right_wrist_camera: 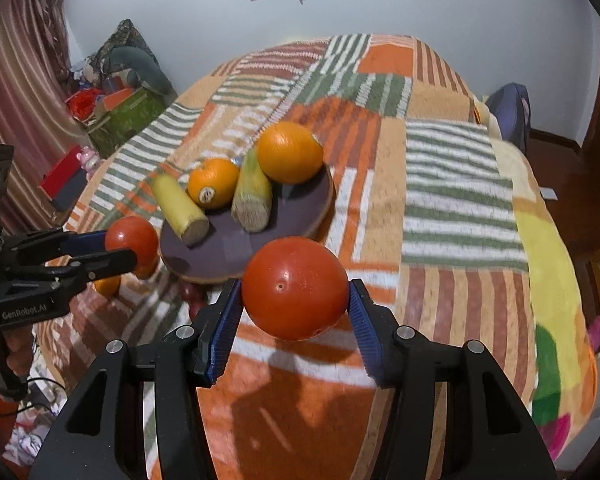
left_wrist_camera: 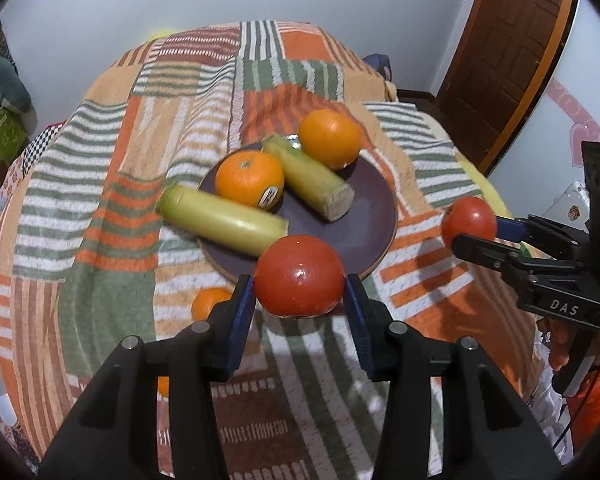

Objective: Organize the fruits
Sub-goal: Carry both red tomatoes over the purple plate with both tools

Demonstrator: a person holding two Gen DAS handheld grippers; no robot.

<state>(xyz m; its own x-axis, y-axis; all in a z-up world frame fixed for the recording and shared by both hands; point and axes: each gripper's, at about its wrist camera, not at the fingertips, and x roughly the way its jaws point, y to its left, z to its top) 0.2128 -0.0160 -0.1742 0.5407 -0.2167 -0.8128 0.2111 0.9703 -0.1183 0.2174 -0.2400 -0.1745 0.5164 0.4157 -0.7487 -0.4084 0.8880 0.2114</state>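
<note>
The left tongs [left_wrist_camera: 299,286] are clamped on a red tomato [left_wrist_camera: 299,276] held in the air just before the near rim of the dark plate [left_wrist_camera: 364,220], which rests on a bed under a striped blanket [left_wrist_camera: 100,200]. The right tongs [right_wrist_camera: 295,300] grip a second tomato [right_wrist_camera: 295,288], also raised just short of the plate's near rim. The plate carries two oranges [left_wrist_camera: 249,178] [left_wrist_camera: 331,139] and two pale green stalk pieces [left_wrist_camera: 222,220] [left_wrist_camera: 310,178]; another orange [left_wrist_camera: 209,302] lies on the blanket beside the plate.
</note>
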